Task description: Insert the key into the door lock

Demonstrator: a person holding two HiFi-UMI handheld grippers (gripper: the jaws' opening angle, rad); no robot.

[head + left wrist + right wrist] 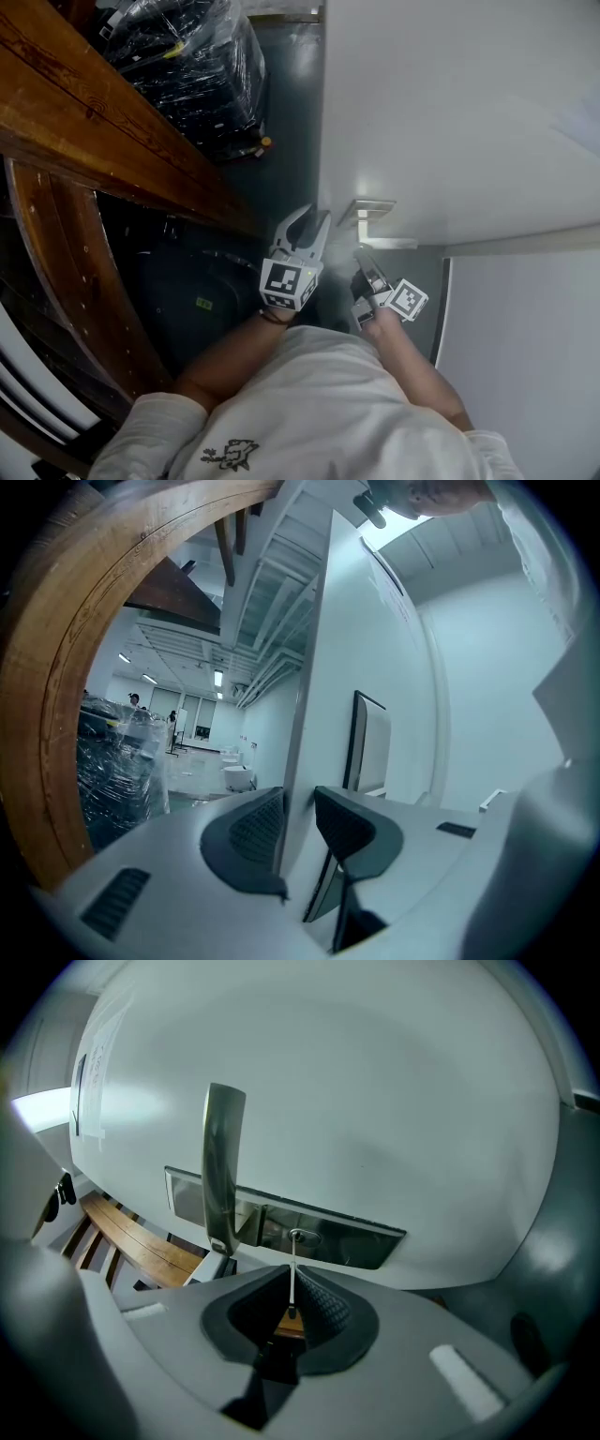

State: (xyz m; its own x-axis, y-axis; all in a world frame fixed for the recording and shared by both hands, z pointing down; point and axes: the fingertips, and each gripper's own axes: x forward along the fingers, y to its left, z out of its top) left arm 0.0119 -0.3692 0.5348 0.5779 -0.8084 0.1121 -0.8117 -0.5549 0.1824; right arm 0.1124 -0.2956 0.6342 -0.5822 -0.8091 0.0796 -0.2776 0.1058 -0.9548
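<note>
The white door [450,103] stands ajar, its edge toward me. My left gripper [307,223] straddles that edge, and in the left gripper view both pads press the door's edge [298,761] between them, left gripper [300,822] shut on it. Below the handle [375,220], my right gripper [366,258] is shut on a thin key [293,1279], seen edge-on. The key's tip reaches the keyhole [298,1237] in the steel lock plate [356,1241]; how deep it sits I cannot tell. The lever handle [222,1166] sticks out just left of the keyhole.
A curved dark wooden frame [84,103] runs along the left. Plastic-wrapped black goods [183,56] sit on the floor beyond it. A white wall [525,356] meets the door frame at the right. My white-shirted torso fills the bottom of the head view.
</note>
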